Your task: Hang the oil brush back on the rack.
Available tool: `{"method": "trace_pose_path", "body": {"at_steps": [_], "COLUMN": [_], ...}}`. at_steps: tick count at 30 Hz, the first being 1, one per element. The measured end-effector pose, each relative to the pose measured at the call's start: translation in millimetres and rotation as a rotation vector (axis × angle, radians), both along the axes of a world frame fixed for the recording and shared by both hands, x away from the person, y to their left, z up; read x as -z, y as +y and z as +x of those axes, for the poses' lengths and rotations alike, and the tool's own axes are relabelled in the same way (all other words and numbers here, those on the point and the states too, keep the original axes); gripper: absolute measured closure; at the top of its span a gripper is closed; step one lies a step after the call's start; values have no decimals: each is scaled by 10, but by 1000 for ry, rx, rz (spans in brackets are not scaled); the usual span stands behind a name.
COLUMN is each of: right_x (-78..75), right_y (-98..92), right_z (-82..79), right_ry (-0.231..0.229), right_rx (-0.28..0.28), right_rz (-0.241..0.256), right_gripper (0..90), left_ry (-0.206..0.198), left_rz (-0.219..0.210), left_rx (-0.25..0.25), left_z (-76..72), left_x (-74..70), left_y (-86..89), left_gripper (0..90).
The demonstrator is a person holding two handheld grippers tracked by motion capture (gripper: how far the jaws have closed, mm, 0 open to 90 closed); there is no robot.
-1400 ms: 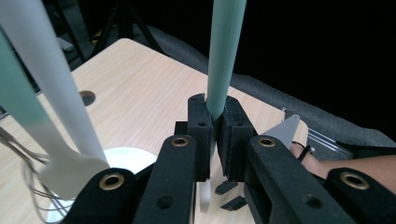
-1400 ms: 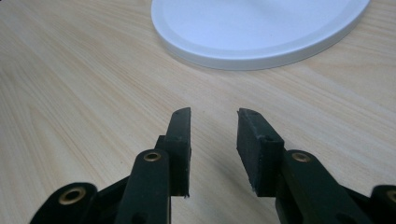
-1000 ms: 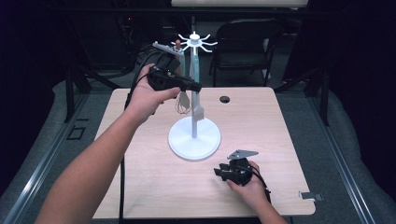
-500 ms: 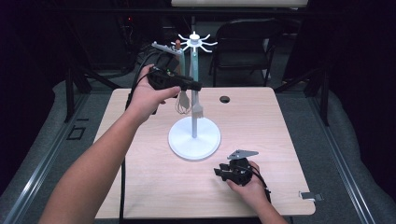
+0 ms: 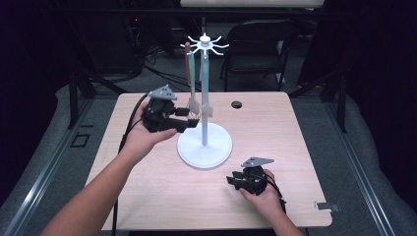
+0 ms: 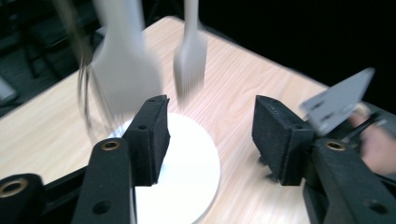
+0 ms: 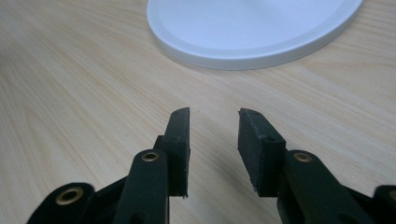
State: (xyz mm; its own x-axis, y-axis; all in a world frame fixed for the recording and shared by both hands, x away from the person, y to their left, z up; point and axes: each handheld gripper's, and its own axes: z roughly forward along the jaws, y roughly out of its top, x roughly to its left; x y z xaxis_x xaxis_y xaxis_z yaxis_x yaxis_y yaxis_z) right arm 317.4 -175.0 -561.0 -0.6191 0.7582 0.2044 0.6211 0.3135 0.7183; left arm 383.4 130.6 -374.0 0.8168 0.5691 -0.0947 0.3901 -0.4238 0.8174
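The left tool (image 5: 189, 118) is held above the counter (image 5: 295, 147) just left of the white stand (image 5: 204, 98), its jaws spread wide with nothing between them. In the left gripper view the two black pads (image 6: 152, 135) frame the stand's round base (image 6: 187, 172), and a whisk (image 6: 93, 102), a pale spatula (image 6: 126, 70) and a pale brush (image 6: 189, 65) hang just beyond the jaw tips, blurred. In the high view these utensils hang from the hook ring at the top of the stand (image 5: 204, 45), a brown-handled one (image 5: 188, 66) among them, their lower ends close to the left tool. The base (image 5: 204, 145) sits near the middle of the counter, with open wood to its right and toward the far edge, where a small dark hole (image 5: 236, 104) lies. The right tool (image 5: 233, 181) rests low on the counter near the front edge, in front of the base and to its right, apart from it; its jaws stand partly open and empty, pointing at the rim of the base (image 7: 252, 58) across a strip of bare wood. A small metal clip (image 5: 325, 206) lies at the front right corner.
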Motion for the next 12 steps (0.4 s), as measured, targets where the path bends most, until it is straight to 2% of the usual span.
{"method": "trace_pose_path", "body": {"at_steps": [1,2,9,12], "right_x": [7,-2,-1,2], "right_y": [3,-6,-8,-8], "right_z": [2,2,3,1], "right_ry": [-6,-7,-5,-13], "right_rx": [1,-1,4,4], "right_rz": [10,-4,-1,10], "right_gripper": [646,646,621,597], "left_ry": [9,17,56,86], "left_rz": [-10,-9,-26,-42], "left_rx": [-14,-36,-165,-208], "left_z": [-22,-42,-199,-276], "left_x": [107,209,860,1086], "left_y": [56,113,538,693], "left_gripper": [441,437,399,389]}}
